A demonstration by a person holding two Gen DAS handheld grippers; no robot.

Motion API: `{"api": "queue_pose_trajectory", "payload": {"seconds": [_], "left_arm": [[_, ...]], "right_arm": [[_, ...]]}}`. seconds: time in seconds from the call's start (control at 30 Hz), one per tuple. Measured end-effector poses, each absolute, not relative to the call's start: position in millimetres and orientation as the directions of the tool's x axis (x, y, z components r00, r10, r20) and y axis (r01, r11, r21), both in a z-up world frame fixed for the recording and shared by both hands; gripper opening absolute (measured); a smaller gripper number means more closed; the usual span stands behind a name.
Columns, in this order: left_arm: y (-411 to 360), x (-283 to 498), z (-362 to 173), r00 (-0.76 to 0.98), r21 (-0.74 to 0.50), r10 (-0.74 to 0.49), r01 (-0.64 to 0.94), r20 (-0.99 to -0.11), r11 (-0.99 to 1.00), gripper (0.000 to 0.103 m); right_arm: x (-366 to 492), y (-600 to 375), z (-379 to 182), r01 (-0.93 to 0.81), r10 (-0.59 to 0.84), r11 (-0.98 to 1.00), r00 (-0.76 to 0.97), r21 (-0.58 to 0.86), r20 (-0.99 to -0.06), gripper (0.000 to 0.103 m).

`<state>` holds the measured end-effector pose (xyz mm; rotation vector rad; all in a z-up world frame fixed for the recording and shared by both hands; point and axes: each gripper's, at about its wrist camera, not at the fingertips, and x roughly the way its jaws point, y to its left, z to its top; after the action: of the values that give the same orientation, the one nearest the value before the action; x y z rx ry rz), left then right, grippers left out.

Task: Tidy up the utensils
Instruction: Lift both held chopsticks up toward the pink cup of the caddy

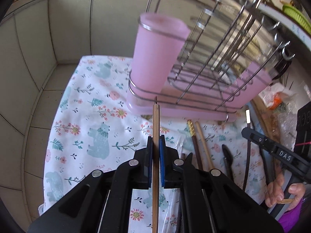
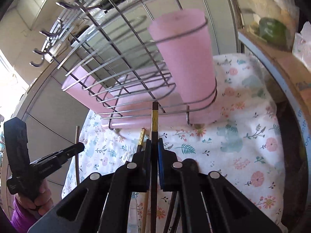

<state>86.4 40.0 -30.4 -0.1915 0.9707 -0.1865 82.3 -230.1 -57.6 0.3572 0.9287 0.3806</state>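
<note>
My left gripper (image 1: 156, 141) is shut on a light bamboo chopstick (image 1: 156, 120) whose tip points at the base of the pink utensil cup (image 1: 155, 58). My right gripper (image 2: 155, 142) is shut on a dark chopstick with a gold band (image 2: 155, 116), its tip just below the same pink cup (image 2: 186, 58). The cup sits in the wire ring at the end of a chrome dish rack (image 1: 217, 62) with a pink drip tray (image 2: 124, 124). More chopsticks (image 1: 202, 143) and dark utensils (image 1: 227, 157) lie on the floral cloth (image 1: 93, 104).
Grey tiled walls (image 1: 58, 29) close the corner behind the rack. A person's hand (image 1: 281, 192) holds the other gripper at the left wrist view's right edge. A wooden board and clutter (image 1: 276, 101) lie to the right; a shelf with a green item (image 2: 270, 29) hangs above.
</note>
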Motion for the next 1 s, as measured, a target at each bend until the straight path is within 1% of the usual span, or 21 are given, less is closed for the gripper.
{"api": "queue_pose_trajectory", "payload": {"seconds": [0.23,0.6,1.0], "left_arm": [[42.5,72.5,-11.0,0.609,-0.269,-0.257,0.074,-0.75,0.96,0.005],[43.4,61.6,12.7,0.666,-0.277,-0.264,0.089,-0.698,0.957,0.005],[49.7,48.6,36.6,0.725,-0.278,-0.27,0.112,-0.634,0.954,0.005]], "right_arm": [[75.2,-235.5,-49.6,-0.172,0.462,0.875,0.573,0.452,-0.677,0.006],[66.8,-236.8,-32.4,-0.193,0.457,0.877,0.619,0.44,-0.639,0.006],[59.2,-245.4,-19.4,-0.179,0.431,0.885,0.662,0.429,-0.613,0.006]]}}
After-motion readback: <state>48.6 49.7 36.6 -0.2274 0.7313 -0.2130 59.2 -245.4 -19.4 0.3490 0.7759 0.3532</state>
